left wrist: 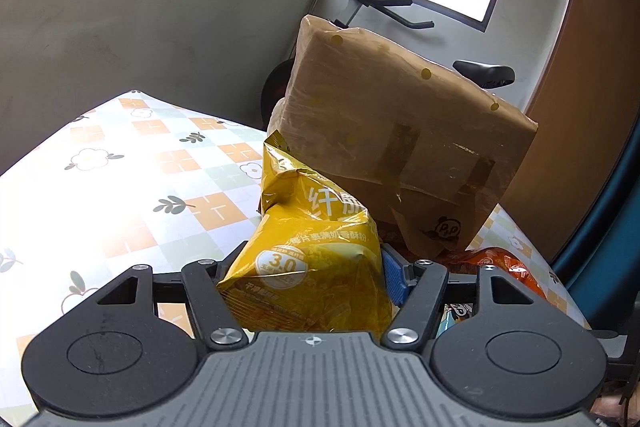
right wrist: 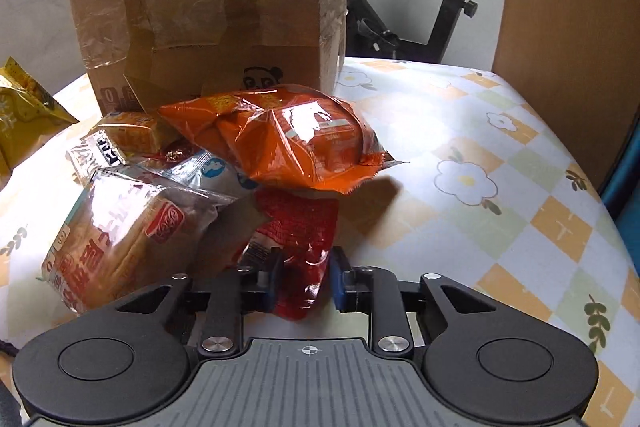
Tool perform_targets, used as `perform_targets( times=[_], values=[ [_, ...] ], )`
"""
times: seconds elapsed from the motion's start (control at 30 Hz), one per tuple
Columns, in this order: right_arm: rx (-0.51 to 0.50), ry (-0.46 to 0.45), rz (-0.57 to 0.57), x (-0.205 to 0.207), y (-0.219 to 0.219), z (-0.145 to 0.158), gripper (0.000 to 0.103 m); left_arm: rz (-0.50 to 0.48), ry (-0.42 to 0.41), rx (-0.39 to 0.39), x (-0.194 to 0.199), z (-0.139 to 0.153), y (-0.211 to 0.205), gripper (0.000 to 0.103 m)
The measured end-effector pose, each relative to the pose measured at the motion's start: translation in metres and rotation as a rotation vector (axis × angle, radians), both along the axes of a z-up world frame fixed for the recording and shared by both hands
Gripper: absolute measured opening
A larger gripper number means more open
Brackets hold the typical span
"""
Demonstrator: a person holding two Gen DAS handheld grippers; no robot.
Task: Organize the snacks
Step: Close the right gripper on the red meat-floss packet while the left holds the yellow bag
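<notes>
Left gripper [left wrist: 308, 279]: jaws clamped on the yellow snack bag [left wrist: 308, 251], held clear of the surface [left wrist: 120, 195] near its middle, in front of the taped cardboard box [left wrist: 400, 147]. Right gripper [right wrist: 302, 279]: jaws pinched on the lower end of the red packet [right wrist: 298, 227], near the front edge of the surface, at the foot of the snack pile.

Risks, as judged:
- Red packet buried under the orange bag [right wrist: 288, 143]. On lifting, orange bag likely to be tipped or dragged toward the right edge.
- Bread pack [right wrist: 120, 227] leaned against the same pile; collapse toward the front edge possible once support was removed.
- Grip taken on loose film only; slippage or tearing possible under load.
- Yellow snack bag squeezed at its middle; contents liable to be crushed, or bag to swivel between the pads.

Not determinable:
- Upper part of the red packet, hidden beneath the orange bag.
- Small packets behind the bread pack, overlapped and unreadable.
- Inside of the cardboard box, and any opening in it, not visible.
- Left side of the surface, washed out by glare.
- Destination for the snacks, not evident.
</notes>
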State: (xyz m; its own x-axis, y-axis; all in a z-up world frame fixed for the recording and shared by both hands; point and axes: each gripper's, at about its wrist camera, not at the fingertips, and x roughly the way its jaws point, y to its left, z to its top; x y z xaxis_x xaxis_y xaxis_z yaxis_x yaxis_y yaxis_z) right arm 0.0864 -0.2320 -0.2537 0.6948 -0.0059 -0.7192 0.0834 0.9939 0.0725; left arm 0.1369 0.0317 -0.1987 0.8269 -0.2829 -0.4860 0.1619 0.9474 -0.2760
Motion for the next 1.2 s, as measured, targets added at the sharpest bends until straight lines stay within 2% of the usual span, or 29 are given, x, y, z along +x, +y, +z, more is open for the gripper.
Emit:
perform_targets(
  times=[0.13,0.2,0.3,0.37,0.53,0.63,0.7,0.87,1.2],
  values=[
    [0.009,0.022,-0.006,-0.005,-0.003,0.003,0.021,-0.002,-0.004,-0.006,-0.002,0.000,0.001,0.068],
    [0.004,0.006,-0.030,-0.003,-0.003,0.006,0.029,-0.005,-0.004,-0.005,-0.003,0.001,0.001,0.068],
    [0.048,-0.021,-0.051,0.002,-0.007,0.011,0.040,-0.008,-0.014,0.000,-0.006,0.002,0.001,0.068],
    [0.069,-0.019,-0.073,0.009,-0.008,0.011,0.057,-0.009,-0.017,0.002,-0.008,0.002,0.002,0.068],
    [0.113,0.010,-0.119,0.028,-0.010,0.003,0.056,-0.001,-0.013,0.009,-0.008,0.001,0.002,0.068],
    [0.053,0.011,-0.104,0.031,-0.001,-0.001,0.054,0.004,-0.010,0.010,-0.006,0.001,0.000,0.068],
    [-0.008,0.010,-0.077,0.030,0.006,-0.002,0.047,0.006,-0.008,0.010,-0.005,0.002,0.000,0.068],
    [-0.002,-0.003,-0.051,0.014,0.004,-0.002,0.044,0.009,-0.007,0.004,-0.006,0.002,-0.001,0.068],
    [0.045,-0.064,-0.156,-0.025,-0.030,0.015,0.043,0.018,-0.020,-0.010,-0.012,0.006,0.003,0.068]
  ],
)
